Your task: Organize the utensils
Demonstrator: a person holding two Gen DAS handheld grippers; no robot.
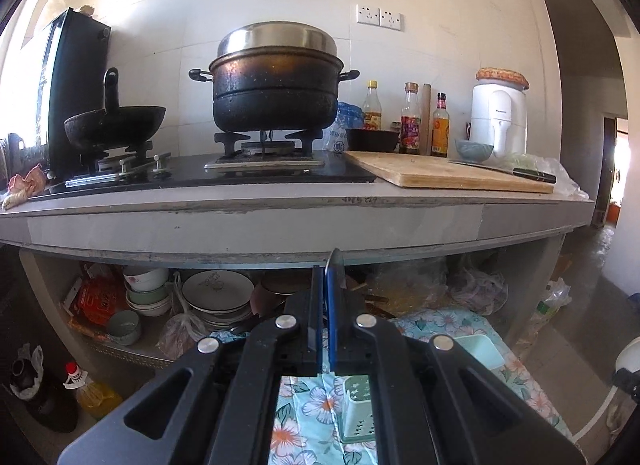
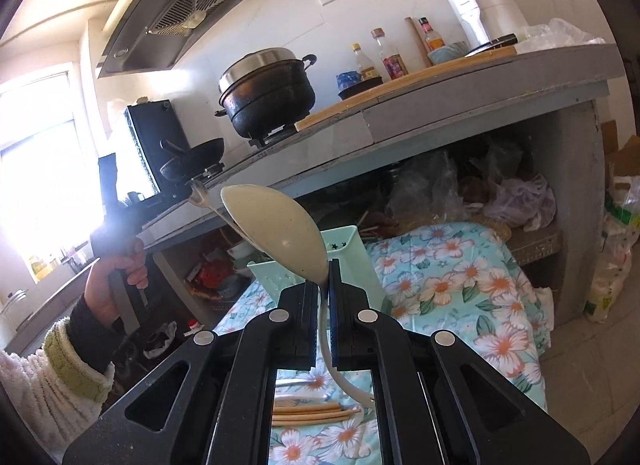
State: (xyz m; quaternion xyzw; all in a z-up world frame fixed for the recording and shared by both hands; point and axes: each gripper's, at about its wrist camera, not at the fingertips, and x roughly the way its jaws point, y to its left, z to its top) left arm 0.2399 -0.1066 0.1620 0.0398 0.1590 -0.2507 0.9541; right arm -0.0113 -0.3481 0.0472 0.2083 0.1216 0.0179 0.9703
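Above the floral-cloth table (image 2: 460, 277), you have a utensil lifted in each hand. Your right gripper (image 2: 320, 297) has its jaws shut on the neck of a cream rice spoon (image 2: 276, 225); your left gripper (image 1: 327, 305) is clamped on a thin metal utensil (image 1: 335, 265), seemingly a small spoon. The next move, I judge, is lowering both, handles first, into the mint-green utensil holder (image 2: 352, 261) just beyond.

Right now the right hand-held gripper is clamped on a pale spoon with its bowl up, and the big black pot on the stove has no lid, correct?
Not quite: the pot wears a steel lid, as the left wrist view shows. The right hand-held gripper does clamp the pale spoon, bowl up.
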